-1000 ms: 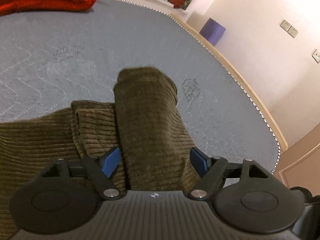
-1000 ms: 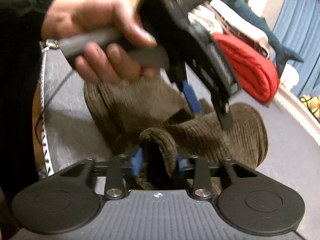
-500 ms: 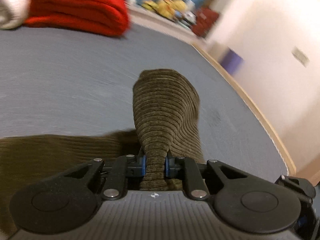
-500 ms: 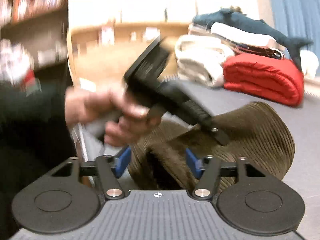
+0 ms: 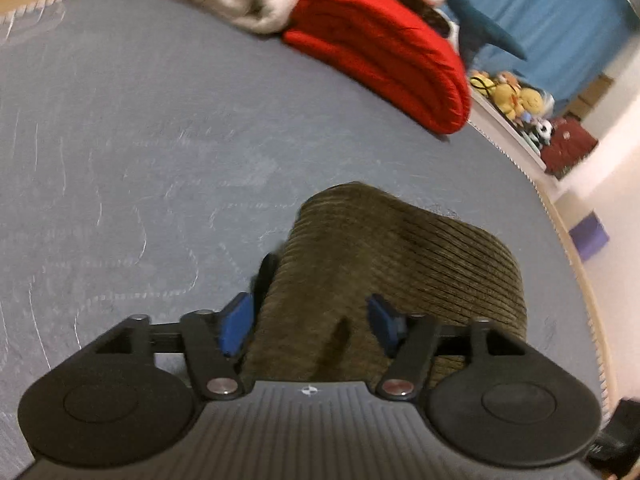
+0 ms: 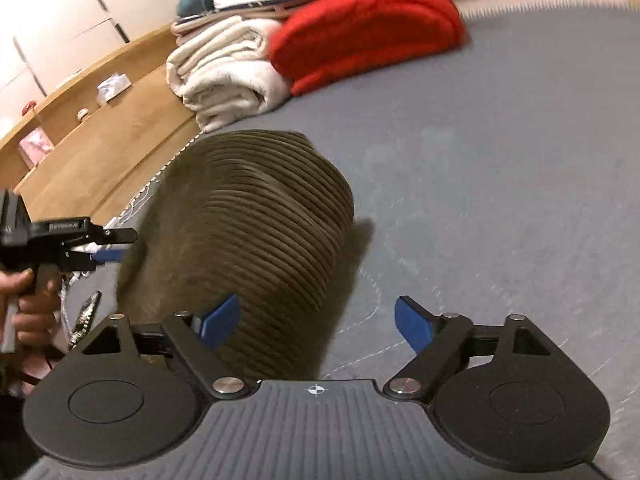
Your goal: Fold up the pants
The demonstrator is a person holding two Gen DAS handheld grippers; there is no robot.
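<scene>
Left gripper (image 5: pixel 310 322) jaws opening, wide, folded corduroy pants (image 5: pixel 400 264) between them unpressed; right gripper (image 6: pixel 318 322) opening wide beside pants, lower centre.

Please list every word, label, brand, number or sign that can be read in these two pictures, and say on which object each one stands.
None can be read with certainty.
White print on the left tongs, seen in the right wrist view: too blurred to read.
White print at the lower right corner of the left wrist view: cut off and blurred.
The olive corduroy pants show no label.
</scene>
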